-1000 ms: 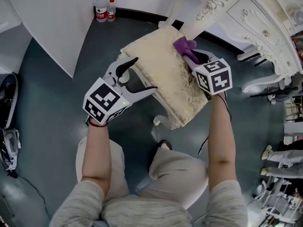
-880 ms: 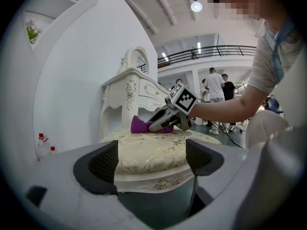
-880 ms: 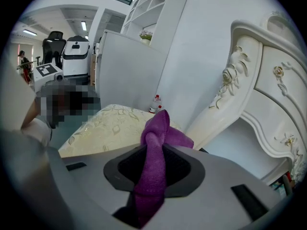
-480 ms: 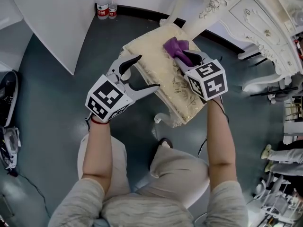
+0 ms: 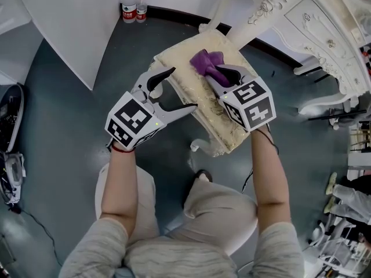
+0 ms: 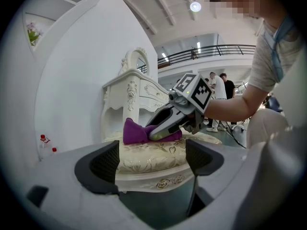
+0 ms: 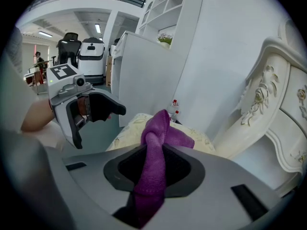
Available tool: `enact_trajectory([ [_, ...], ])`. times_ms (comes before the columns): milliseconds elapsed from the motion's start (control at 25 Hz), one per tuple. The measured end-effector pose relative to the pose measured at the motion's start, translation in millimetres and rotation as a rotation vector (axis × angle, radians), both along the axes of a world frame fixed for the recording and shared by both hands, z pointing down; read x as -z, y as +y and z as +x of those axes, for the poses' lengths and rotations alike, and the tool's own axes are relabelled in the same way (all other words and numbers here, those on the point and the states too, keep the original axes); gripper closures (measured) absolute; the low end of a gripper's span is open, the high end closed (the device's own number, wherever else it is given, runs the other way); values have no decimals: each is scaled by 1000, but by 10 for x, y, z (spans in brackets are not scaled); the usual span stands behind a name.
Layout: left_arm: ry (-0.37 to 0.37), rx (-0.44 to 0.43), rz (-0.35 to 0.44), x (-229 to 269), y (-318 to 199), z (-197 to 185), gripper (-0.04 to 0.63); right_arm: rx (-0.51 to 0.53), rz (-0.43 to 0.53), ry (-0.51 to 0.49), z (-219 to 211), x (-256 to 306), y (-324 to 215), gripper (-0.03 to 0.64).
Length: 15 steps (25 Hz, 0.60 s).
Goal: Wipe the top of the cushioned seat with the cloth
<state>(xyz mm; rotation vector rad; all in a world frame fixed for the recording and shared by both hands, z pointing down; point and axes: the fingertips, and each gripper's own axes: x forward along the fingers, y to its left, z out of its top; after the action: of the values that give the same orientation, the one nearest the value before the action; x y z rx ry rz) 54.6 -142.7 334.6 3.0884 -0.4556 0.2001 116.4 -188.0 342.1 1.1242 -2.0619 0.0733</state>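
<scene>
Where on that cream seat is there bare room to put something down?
The middle of the cushioned seat lies bare, between the open fingers of the left gripper and the right gripper. Its far end is crowded: the cloth, pinched in the right gripper, lies there beside a leg of the dressing table.

Purple cloth bunched atop cream floral cushioned seat.

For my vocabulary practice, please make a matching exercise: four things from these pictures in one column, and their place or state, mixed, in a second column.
1 cloth
2 left hand-held gripper
3 cushioned seat
4 bottles

A on the floor by the wall
B jaws open
C clamped in right hand-held gripper
D cream, flower pattern

Pairs: 1-C, 2-B, 3-D, 4-A
</scene>
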Motion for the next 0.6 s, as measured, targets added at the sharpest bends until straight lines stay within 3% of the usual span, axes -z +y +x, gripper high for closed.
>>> enact_trajectory([
  [600,5,13,-18,-73,-41,16,158,144,-28,-35,-433,-32,189,523],
])
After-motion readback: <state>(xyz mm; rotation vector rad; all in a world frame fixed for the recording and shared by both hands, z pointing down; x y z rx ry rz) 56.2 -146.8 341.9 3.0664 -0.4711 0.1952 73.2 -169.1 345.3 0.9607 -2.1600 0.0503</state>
